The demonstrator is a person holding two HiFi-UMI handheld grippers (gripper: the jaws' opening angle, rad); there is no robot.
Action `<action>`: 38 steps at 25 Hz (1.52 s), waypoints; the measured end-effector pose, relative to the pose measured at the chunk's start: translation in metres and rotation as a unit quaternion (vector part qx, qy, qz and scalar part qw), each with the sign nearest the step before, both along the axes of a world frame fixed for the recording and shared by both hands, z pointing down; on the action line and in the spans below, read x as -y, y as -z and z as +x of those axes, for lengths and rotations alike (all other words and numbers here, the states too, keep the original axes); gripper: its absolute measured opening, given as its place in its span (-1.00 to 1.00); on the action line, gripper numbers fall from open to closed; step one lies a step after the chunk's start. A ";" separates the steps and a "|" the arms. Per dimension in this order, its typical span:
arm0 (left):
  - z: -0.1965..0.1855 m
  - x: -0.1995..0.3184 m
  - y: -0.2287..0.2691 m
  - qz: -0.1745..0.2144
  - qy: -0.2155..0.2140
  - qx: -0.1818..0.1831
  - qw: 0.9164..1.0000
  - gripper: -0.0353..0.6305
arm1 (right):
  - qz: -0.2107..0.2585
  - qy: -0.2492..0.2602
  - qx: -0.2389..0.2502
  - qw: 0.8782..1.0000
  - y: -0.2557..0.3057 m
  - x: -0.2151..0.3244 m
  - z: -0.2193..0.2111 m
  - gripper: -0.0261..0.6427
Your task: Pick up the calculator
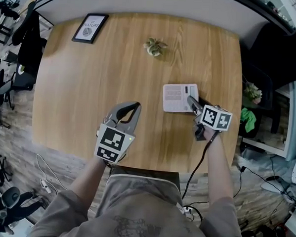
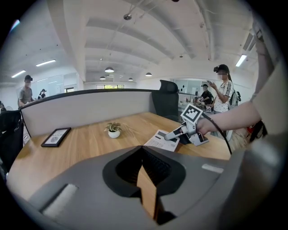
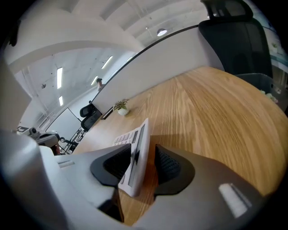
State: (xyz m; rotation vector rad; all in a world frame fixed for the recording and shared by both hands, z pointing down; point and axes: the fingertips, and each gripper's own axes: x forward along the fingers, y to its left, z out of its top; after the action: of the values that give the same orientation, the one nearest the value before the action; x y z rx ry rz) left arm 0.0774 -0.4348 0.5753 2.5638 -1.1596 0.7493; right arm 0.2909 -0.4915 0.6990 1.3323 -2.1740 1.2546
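The white calculator [image 1: 176,97] is on the wooden table [image 1: 80,92], right of centre. My right gripper [image 1: 191,100] is at its right edge and is shut on it. In the right gripper view the calculator [image 3: 135,150] stands tilted on edge between the dark pads of that gripper [image 3: 139,164]. My left gripper [image 1: 133,107] hovers near the table's front edge, left of the calculator, shut and holding nothing. The left gripper view shows the left gripper [image 2: 143,168] with only bare wood past its tips, and the calculator [image 2: 161,140] held by the right gripper [image 2: 173,134] further off.
A small potted plant [image 1: 154,46] stands at the back of the table, and a black picture frame [image 1: 90,28] lies at the back left. A dark office chair [image 1: 275,43] is beyond the table's right edge. People [image 2: 222,90] stand in the background.
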 end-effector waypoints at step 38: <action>-0.085 -0.062 0.256 0.191 0.023 -0.062 0.979 -0.89 | 0.321 -0.071 0.010 0.944 0.375 -0.140 -0.082 -0.74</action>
State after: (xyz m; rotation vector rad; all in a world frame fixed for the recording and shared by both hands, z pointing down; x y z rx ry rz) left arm -0.0080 -0.3732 0.3189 2.8238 -1.4340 0.3753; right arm 0.2086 -0.3519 0.3239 1.7334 -2.6640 0.5970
